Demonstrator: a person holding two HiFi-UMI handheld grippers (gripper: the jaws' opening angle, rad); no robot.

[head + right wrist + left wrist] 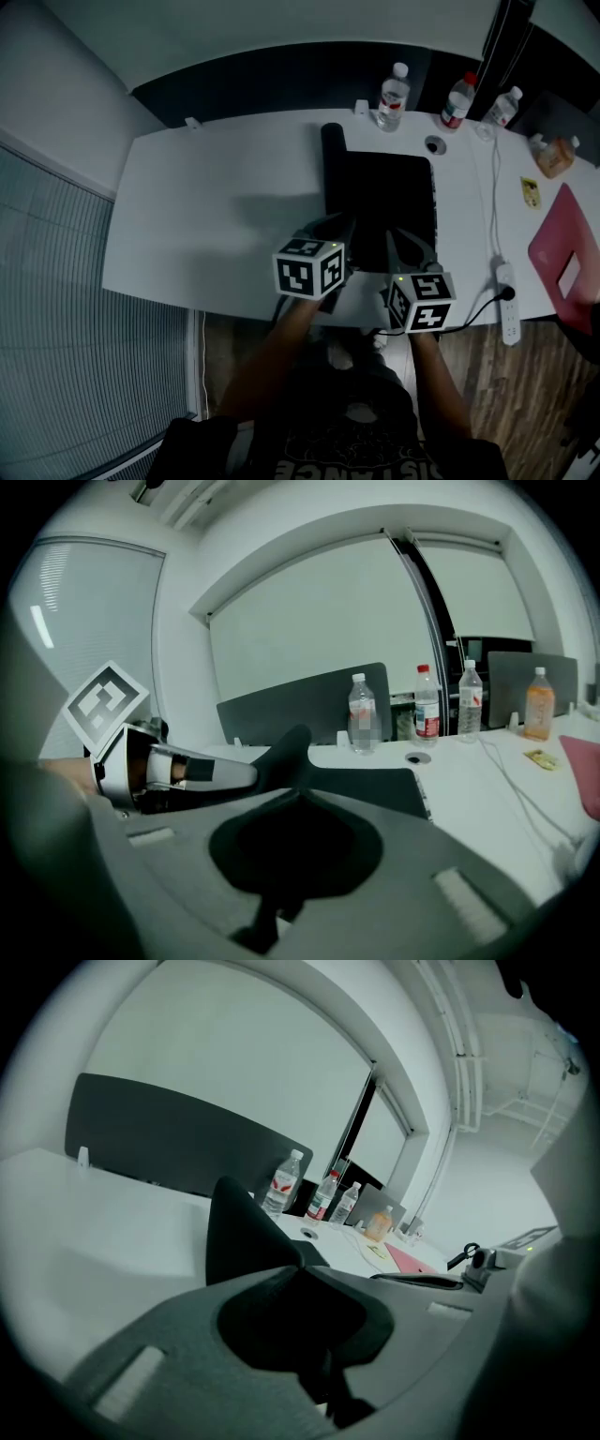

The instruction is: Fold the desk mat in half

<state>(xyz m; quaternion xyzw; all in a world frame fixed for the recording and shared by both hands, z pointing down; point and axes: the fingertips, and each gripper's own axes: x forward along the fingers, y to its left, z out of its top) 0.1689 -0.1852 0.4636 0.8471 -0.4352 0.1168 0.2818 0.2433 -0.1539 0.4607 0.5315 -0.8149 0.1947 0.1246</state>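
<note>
**Position of the workpiece.** The thin black rectangular desk mat [394, 192] lies on the white desk [216, 225], in the centre of the head view. Most of it rests flat. Its left strip stands up off the desk as a rounded lobe, seen left of centre in the left gripper view [239, 1232] and left of centre in the right gripper view [286, 747].

**Gripper state.**
- The left gripper [342, 232] has its jaws brought together on the mat's near left edge. In its own view [302, 1267] the black sheet rises directly from the closed tips.
- The right gripper [403, 242] also has its jaws together [300, 792]. They sit at the mat's near right edge and appear to pinch it. The flat sheet starts right at the tips.

**Handling properties (judged).**
- The mat looks light, soft and limp, since it curls instead of holding a straight edge.
- Expect sag between the two grip points and some sliding on the smooth desk.
- It is not fragile, but a thin edge can slip out of a shallow pinch.

**Where to grip.** Take the near edge at both corners, well inside the pads. Keep both grippers level with each other so the fold line runs straight, then lay the near edge onto the far edge, just short of the clear plastic water bottle [394, 97].
</note>
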